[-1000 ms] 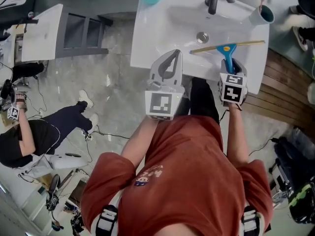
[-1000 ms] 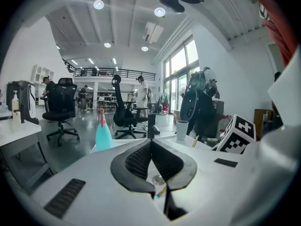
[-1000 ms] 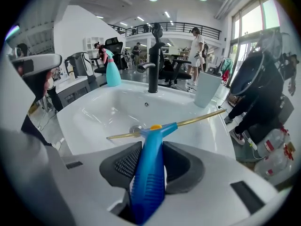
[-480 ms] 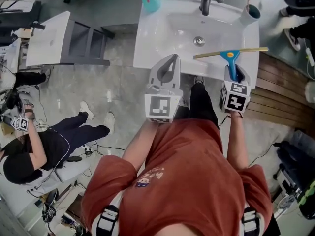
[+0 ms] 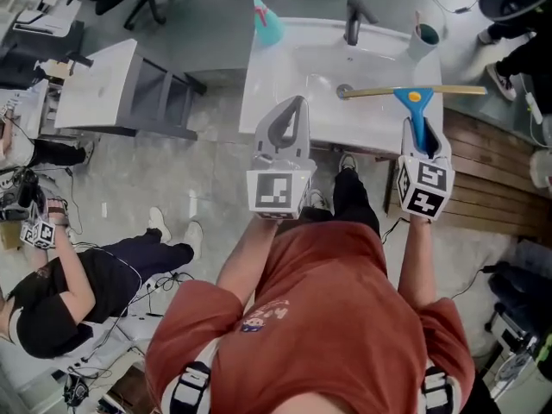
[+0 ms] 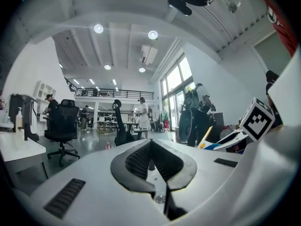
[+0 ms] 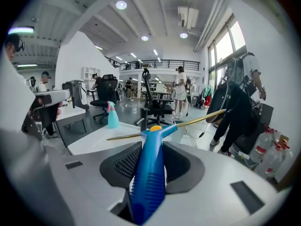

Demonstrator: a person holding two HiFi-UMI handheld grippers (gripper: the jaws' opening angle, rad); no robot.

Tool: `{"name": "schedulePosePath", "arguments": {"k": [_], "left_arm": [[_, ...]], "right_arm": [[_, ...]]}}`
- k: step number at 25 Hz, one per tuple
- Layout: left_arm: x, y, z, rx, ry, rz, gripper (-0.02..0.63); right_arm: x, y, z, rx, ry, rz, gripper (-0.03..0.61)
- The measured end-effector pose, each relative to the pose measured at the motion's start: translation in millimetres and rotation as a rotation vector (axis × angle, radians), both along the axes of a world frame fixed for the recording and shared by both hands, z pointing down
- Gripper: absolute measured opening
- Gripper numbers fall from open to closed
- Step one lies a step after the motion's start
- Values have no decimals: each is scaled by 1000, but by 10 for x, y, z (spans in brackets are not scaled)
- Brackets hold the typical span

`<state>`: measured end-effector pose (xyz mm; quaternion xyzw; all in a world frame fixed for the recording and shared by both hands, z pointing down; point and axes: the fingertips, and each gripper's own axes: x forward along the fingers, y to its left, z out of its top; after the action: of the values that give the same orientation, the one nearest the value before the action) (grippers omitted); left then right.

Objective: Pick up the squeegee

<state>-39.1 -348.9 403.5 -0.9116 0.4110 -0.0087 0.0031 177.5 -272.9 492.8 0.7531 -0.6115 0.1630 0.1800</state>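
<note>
Sink [image 5: 269, 80] below: right claw [image 5: 422, 136] clamps squeegee [image 5: 412, 96] handle, blade ahead of its tips; left claw [image 5: 295, 109] closed, empty. Best: keep grip firm, blade level.

A freestanding washbasin [image 5: 285, 102] is standing on the polished floor [image 5: 207, 166] of a large open-plan lab or office hall. Round ceiling lights [image 6: 153, 34] are shining over office chairs [image 6: 61, 124], white desks [image 5: 95, 84], a railed mezzanine [image 6: 108, 93] and tall windows [image 6: 176, 79]. People [image 6: 141, 114] are working in the background and cables [image 5: 172, 276] are trailing across the floor.
</note>
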Motion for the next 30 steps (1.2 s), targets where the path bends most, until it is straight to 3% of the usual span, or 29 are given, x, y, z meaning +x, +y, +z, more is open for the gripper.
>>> {"name": "schedulePosePath", "arguments": {"k": [18,22,26,30], "left_arm": [[-177,-194,-1213,232,91,-29,15],[-267,-209,-1445,274,130,-43,15],[-280,-164,-1602,325,177,-44,15],[-286,-117,-1592,346,166,-44,15]], "right_arm": [[-33,-249,-1754,423,120,6,146],[-106,-210,-2103,571,144,-14,146],[-164,-165,-2259,699,153,-42,146],[-231,-145,-2266,719,148,-42,146]]}}
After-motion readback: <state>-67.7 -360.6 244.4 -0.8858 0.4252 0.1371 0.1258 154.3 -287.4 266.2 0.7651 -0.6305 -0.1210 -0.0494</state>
